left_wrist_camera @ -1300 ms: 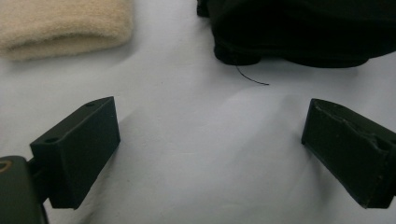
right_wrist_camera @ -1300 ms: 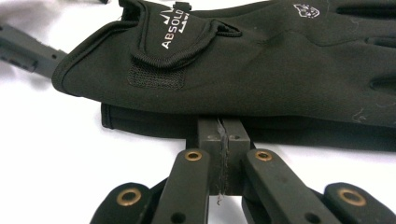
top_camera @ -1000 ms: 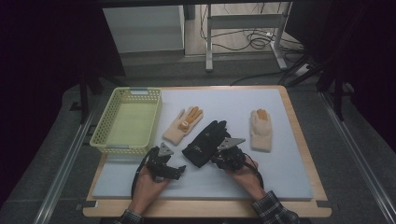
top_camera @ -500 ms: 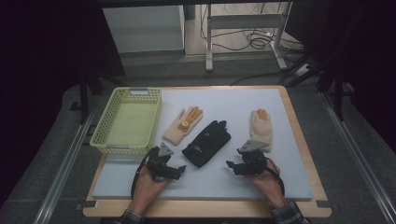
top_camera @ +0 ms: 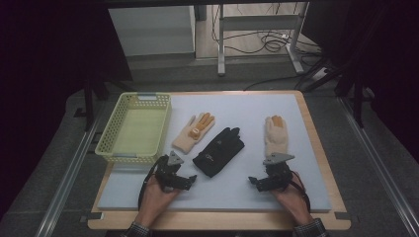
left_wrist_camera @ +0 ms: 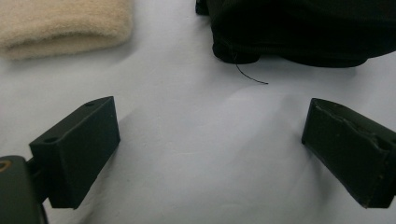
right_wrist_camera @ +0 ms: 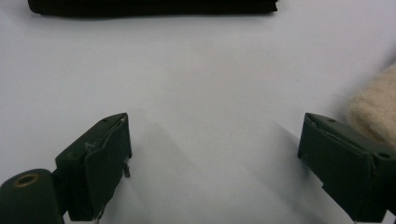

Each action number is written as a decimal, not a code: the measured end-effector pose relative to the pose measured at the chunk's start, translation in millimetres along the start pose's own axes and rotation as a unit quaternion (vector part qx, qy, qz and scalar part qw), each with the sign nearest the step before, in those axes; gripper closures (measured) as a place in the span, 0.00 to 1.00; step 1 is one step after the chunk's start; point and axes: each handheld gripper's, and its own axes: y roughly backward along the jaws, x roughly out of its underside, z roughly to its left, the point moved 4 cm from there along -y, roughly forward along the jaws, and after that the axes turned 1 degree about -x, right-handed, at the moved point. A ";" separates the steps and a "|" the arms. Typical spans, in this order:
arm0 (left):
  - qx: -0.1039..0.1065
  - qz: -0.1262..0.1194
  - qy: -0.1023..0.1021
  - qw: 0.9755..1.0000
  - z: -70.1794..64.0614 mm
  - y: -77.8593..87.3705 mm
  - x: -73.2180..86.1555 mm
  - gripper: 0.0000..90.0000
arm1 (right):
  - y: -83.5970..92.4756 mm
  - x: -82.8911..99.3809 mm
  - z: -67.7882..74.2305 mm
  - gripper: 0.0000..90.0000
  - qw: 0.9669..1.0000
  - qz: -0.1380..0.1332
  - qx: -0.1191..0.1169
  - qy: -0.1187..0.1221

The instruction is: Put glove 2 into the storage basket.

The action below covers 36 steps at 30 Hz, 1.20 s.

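Landmark: the white mat on the table.

Yellow basket sits on the mat's left edge, nothing in it as far as the high view tells. Three gloves lie across the middle of the mat: black glove at centre, one cream glove between it and the basket, a second cream glove toward the mat's right edge.

Your right gripper hovers over bare mat near the front, just below that right-hand cream glove; its jaws have just been opening and stand wide apart, nothing between them. Your left gripper sits near the mat's front, jaws apart and empty (black glove's cuff just ahead).

Risks, as I judge them:
- Grabbing a cuff alone: the glove may drape and snag the basket rim.
- Jaws dragging the mat could bunch the fabric.
- The loose thread might catch.
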 end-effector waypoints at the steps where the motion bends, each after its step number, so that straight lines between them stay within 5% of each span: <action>1: 0.000 0.000 0.000 1.000 0.0 0.0 0.0 0.05 | 0.0 0.1 0.0 0.10 1.000 0.000 0.000 0.000; 19: 0.000 0.009 0.005 1.000 -1.0 0.3 -2.3 0.05 | -0.2 0.2 -0.1 0.11 1.000 -0.002 -0.001 -0.002; 24: 0.028 0.006 0.012 1.000 -3.2 3.6 -10.4 0.04 | -0.2 0.2 -0.1 0.11 1.000 -0.002 -0.001 -0.002; 36: 0.042 -0.004 -0.018 0.999 -15.0 9.0 -37.0 0.00 | -0.2 0.3 0.0 0.11 1.000 -0.002 -0.001 -0.001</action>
